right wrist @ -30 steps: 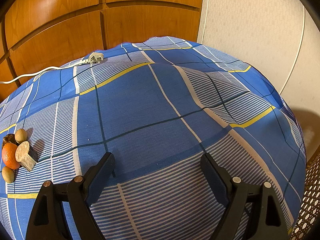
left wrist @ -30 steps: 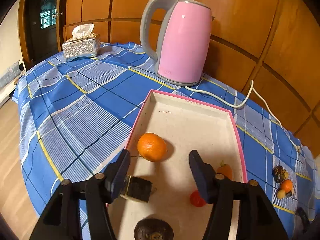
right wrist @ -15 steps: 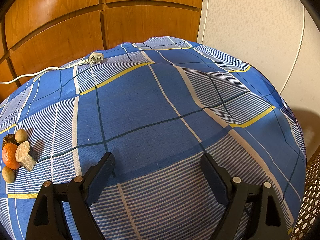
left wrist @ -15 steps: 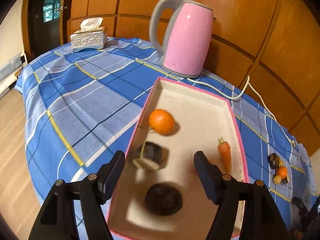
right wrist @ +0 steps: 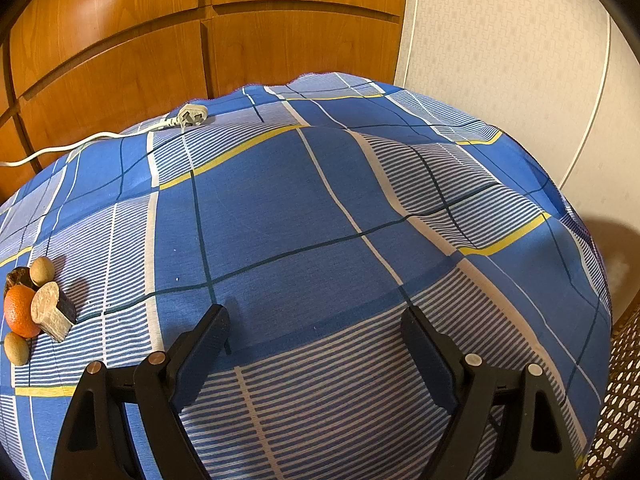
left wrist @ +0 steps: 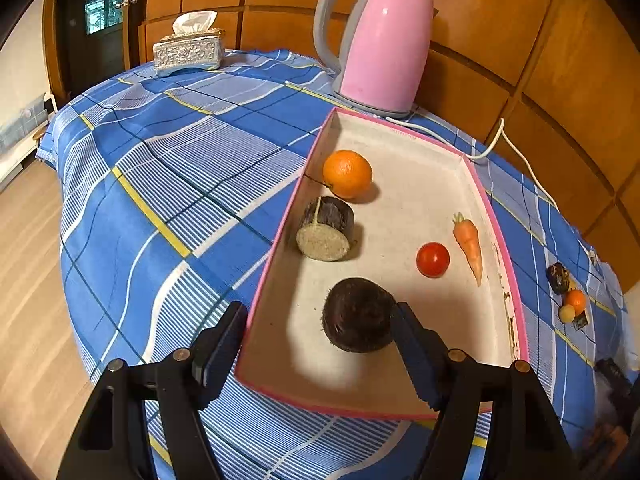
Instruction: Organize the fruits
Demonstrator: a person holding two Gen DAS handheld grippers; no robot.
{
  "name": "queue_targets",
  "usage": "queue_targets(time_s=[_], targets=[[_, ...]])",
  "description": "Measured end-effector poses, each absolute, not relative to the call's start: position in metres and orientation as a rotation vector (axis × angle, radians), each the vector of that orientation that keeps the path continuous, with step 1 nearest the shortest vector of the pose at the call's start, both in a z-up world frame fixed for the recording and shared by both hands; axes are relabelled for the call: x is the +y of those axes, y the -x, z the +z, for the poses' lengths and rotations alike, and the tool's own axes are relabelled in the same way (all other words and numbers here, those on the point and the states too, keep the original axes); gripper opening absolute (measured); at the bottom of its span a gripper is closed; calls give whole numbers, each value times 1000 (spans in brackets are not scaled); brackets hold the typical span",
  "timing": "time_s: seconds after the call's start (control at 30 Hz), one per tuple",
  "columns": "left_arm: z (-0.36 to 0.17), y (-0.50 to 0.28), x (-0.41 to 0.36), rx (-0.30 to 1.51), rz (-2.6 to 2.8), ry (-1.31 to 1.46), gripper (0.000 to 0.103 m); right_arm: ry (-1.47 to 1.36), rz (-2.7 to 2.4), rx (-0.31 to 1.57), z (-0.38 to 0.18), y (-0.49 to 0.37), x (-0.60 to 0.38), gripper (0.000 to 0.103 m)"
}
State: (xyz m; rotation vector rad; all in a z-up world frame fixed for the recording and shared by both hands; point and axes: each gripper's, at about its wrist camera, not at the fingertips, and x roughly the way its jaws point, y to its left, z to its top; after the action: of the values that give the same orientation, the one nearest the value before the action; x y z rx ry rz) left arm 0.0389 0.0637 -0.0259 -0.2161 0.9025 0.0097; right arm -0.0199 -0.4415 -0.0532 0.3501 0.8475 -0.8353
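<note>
I have the left gripper spread wide and holding nothing, poised over the near edge of the pink-rimmed tray. Inside the tray, the orange sits close to the left wall, the dark cut cylinder just nearer than it, also against that wall. The dark round fruit lies nearest, by my right finger; the tomato and carrot lie toward the tray's right side, leaving bare floor at the far end. Beyond the tray stands the pink kettle. Right of the tray a small fruit cluster waits on the cloth. My right gripper is also wide and empty over open blue plaid tablecloth — that cluster, with its small orange, lies at its far left.
</note>
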Motion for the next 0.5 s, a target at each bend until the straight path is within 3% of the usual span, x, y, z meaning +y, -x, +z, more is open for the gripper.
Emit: queue_targets(time_s=[0.5], targets=[[-30,-36,69,901,5,241,78,-357,-823,863,-52,20,-441,88]])
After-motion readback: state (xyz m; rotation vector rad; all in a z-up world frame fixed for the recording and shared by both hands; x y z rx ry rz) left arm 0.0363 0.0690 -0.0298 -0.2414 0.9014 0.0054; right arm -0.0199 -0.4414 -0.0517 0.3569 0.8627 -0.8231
